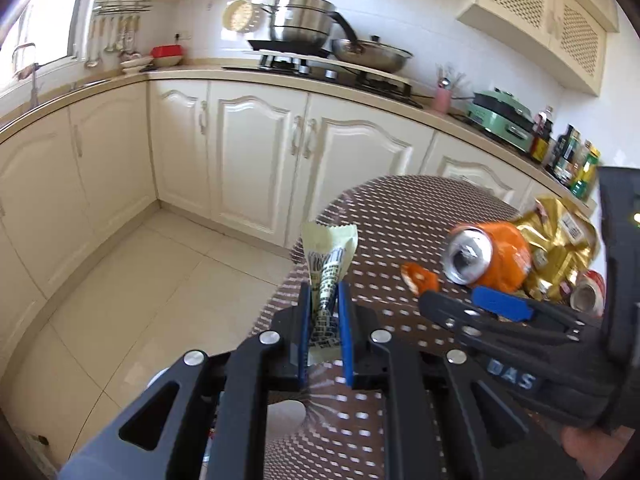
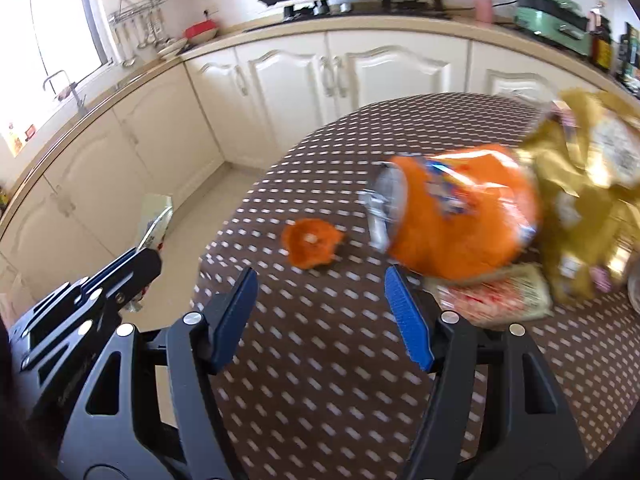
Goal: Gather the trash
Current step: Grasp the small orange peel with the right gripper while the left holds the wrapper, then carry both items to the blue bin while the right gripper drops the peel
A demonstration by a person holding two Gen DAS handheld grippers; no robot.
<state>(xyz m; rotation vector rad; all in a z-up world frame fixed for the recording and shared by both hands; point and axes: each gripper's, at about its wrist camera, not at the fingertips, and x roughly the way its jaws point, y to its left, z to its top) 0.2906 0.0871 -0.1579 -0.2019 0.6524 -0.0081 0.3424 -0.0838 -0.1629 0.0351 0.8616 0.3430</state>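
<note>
My left gripper (image 1: 325, 292) is shut on a pale yellow snack wrapper (image 1: 330, 256) with a barcode and holds it upright over the table's left edge. It also shows in the right wrist view (image 2: 154, 220). My right gripper (image 2: 320, 280) is open and empty, low over the table, just short of a crushed orange can (image 2: 460, 216), which also shows in the left wrist view (image 1: 490, 258). A piece of orange peel (image 2: 312, 246) lies ahead between the fingers. A crumpled gold wrapper (image 2: 580, 184) lies right of the can.
The round table (image 2: 340, 360) has a brown dotted cloth. A flat red-and-white packet (image 2: 496, 300) lies under the can, and a small can (image 1: 588, 292) lies by the gold wrapper. Cream kitchen cabinets (image 1: 248, 152) and tiled floor (image 1: 140, 300) lie beyond.
</note>
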